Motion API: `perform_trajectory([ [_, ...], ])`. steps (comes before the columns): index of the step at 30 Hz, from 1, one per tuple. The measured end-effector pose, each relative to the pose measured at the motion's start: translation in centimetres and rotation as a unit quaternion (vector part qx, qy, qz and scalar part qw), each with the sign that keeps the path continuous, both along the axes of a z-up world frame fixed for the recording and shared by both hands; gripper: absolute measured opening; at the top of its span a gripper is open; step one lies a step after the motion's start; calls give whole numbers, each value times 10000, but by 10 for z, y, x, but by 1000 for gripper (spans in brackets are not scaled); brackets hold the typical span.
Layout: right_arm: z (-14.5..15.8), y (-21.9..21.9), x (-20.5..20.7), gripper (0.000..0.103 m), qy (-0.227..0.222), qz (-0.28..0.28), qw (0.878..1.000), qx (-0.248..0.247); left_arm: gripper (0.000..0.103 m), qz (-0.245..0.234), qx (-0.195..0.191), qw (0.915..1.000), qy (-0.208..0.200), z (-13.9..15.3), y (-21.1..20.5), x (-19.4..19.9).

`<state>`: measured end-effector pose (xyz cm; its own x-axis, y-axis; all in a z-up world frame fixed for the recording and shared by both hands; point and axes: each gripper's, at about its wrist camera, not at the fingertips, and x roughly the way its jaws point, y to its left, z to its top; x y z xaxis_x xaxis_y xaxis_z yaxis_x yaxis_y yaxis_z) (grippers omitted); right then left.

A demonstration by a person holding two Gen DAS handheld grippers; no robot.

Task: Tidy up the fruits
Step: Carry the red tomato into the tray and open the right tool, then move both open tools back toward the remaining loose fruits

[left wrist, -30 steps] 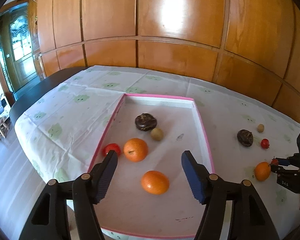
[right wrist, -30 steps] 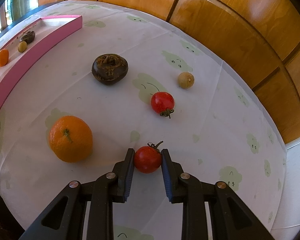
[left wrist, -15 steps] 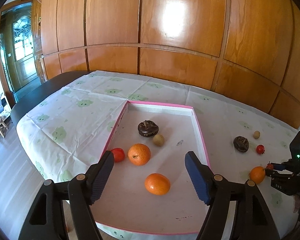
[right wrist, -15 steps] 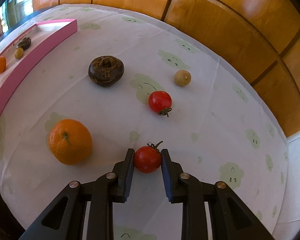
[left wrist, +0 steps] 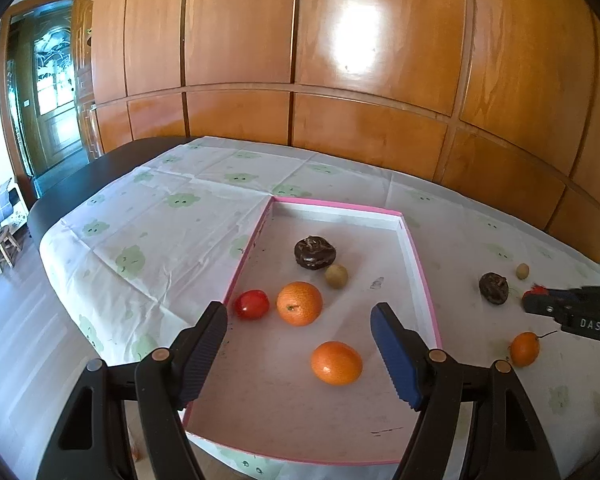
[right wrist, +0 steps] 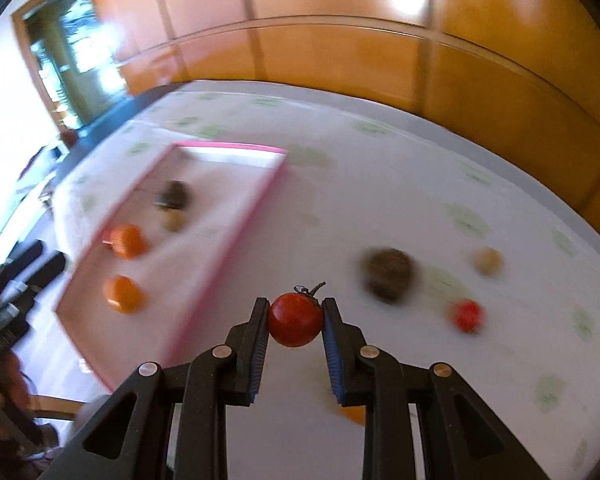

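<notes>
My right gripper [right wrist: 295, 322] is shut on a red cherry tomato [right wrist: 295, 319] and holds it above the tablecloth, right of the pink tray [right wrist: 236, 232]. It shows at the right of the left wrist view [left wrist: 540, 300]. My left gripper [left wrist: 300, 340] is open and empty above the near end of the pink-rimmed tray [left wrist: 418, 264]. The tray holds two oranges [left wrist: 299, 303] [left wrist: 336, 362], a red tomato [left wrist: 252, 304], a dark brown fruit [left wrist: 315, 253] and a small tan fruit [left wrist: 336, 276].
On the cloth right of the tray lie an orange [left wrist: 524, 349], a dark brown fruit [right wrist: 388, 274], a small tan fruit [right wrist: 487, 261] and a red tomato [right wrist: 467, 315]. A wood-panelled wall runs behind the table. The table edge falls off at the left.
My right gripper has lifted the tomato off the cloth and swung left towards the tray; its view is blurred. My left gripper has risen and drawn back a little.
</notes>
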<state>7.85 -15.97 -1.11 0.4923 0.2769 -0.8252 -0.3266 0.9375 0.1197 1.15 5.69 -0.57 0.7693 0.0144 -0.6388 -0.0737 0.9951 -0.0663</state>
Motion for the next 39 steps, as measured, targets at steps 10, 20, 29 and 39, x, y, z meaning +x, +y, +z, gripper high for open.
perform_trajectory([
  [10, -13, 85, 44, 27, 378, 422, 9975, 433, 75, 156, -75, 9999, 9, -4, 16, -1],
  [20, -10, 91, 40, 33, 272, 304, 9976, 561, 75, 145, -84, 9999, -23, -4, 18, -2],
  [29, 6, 45, 14, 33, -85, -55, 9984, 550, 75, 33, -10, 9999, -125, 3, 9, -6],
  [39, 12, -15, -8, 33, -248, -531, 9970, 511, 75, -185, 123, 9996, -180, 8, -9, -11],
])
